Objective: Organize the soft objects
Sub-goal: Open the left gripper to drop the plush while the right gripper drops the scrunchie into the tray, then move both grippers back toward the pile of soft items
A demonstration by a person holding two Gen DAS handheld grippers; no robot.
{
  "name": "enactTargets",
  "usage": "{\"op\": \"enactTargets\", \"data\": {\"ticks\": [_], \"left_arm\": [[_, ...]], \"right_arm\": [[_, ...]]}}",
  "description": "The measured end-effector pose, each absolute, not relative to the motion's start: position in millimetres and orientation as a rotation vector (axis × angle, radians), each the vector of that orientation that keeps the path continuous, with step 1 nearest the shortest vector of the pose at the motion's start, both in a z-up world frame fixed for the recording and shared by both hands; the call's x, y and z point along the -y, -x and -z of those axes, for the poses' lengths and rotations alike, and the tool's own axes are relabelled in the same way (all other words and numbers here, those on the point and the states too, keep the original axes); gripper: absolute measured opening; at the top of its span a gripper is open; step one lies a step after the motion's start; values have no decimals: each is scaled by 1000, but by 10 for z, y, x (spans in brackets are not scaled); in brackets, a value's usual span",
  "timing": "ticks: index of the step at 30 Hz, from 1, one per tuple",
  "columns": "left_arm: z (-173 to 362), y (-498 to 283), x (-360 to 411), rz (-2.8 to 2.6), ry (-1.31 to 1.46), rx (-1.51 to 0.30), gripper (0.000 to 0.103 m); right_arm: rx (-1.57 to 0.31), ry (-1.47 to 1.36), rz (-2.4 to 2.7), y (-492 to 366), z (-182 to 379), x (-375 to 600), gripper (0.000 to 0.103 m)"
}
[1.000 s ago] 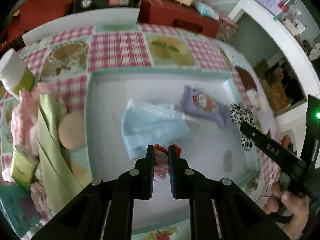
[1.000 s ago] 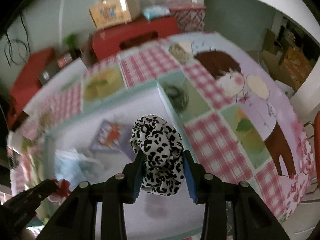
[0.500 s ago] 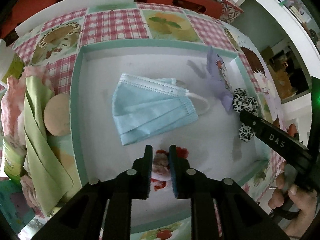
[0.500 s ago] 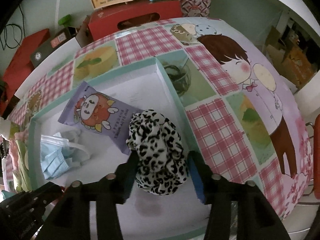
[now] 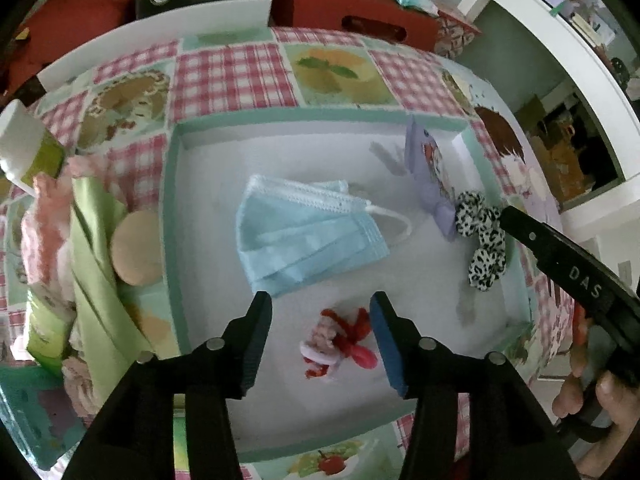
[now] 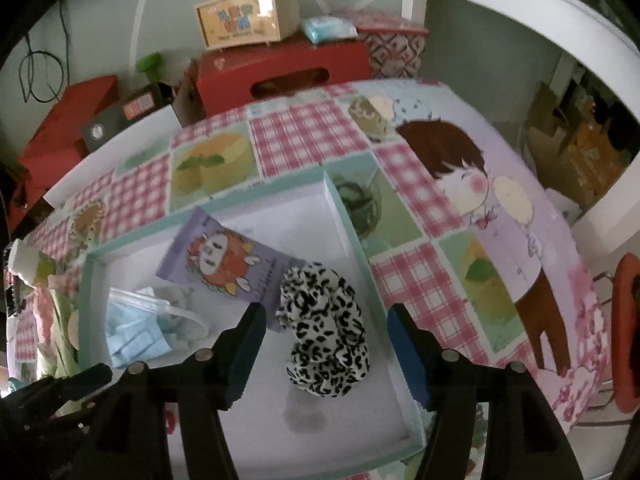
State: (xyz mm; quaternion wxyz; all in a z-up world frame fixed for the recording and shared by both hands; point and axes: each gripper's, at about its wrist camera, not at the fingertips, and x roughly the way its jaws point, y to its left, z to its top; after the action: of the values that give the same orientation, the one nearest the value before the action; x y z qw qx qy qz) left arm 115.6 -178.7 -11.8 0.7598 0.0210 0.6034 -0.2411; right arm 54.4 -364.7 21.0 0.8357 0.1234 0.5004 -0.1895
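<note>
A shallow white tray with a teal rim (image 5: pixel 172 208) (image 6: pixel 348 216) lies on the patterned tablecloth. In it lie a blue face mask (image 5: pixel 304 232) (image 6: pixel 132 332), a purple snack packet (image 5: pixel 428 176) (image 6: pixel 224 260), a leopard-print scrunchie (image 5: pixel 484 244) (image 6: pixel 324 332) and a small red and white plush ornament (image 5: pixel 340 344). My left gripper (image 5: pixel 320 312) is open, just above the ornament. My right gripper (image 6: pixel 324 320) is open, its jaws either side of the scrunchie, which rests on the tray floor.
Left of the tray lie a green cloth (image 5: pixel 96 264), a beige round puff (image 5: pixel 136 248), pink fluffy items (image 5: pixel 44 232) and a white-capped bottle (image 5: pixel 20 140). Red boxes (image 6: pixel 280 68) and a small case (image 6: pixel 248 12) stand behind the table. The table's right edge drops off.
Both grippers have opened. The left let go of the plush ornament and the right let go of the scrunchie; both now lie in the tray.
</note>
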Motion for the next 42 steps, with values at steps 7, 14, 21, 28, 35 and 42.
{"op": "enactTargets", "data": {"ticks": [7, 14, 21, 28, 35, 42], "left_arm": [[55, -1213, 1730, 502, -32, -1275, 77], [-3, -1243, 1684, 449, -50, -1191, 91], [-3, -1289, 1592, 415, 1, -1181, 103], [-38, -1303, 1554, 461, 61, -1157, 103], [-75, -1355, 1466, 452, 69, -1154, 103], [-152, -1557, 989, 319, 99, -1114, 103]], "right_arm": [[-1058, -245, 369, -594, -219, 3560, 70], [-1025, -230, 360, -586, -240, 3547, 103], [-992, -254, 400, -552, -265, 3622, 103], [-965, -260, 414, -538, -301, 3636, 103], [-937, -278, 367, -557, -342, 3575, 103], [-954, -236, 293, -672, -332, 3319, 103]]}}
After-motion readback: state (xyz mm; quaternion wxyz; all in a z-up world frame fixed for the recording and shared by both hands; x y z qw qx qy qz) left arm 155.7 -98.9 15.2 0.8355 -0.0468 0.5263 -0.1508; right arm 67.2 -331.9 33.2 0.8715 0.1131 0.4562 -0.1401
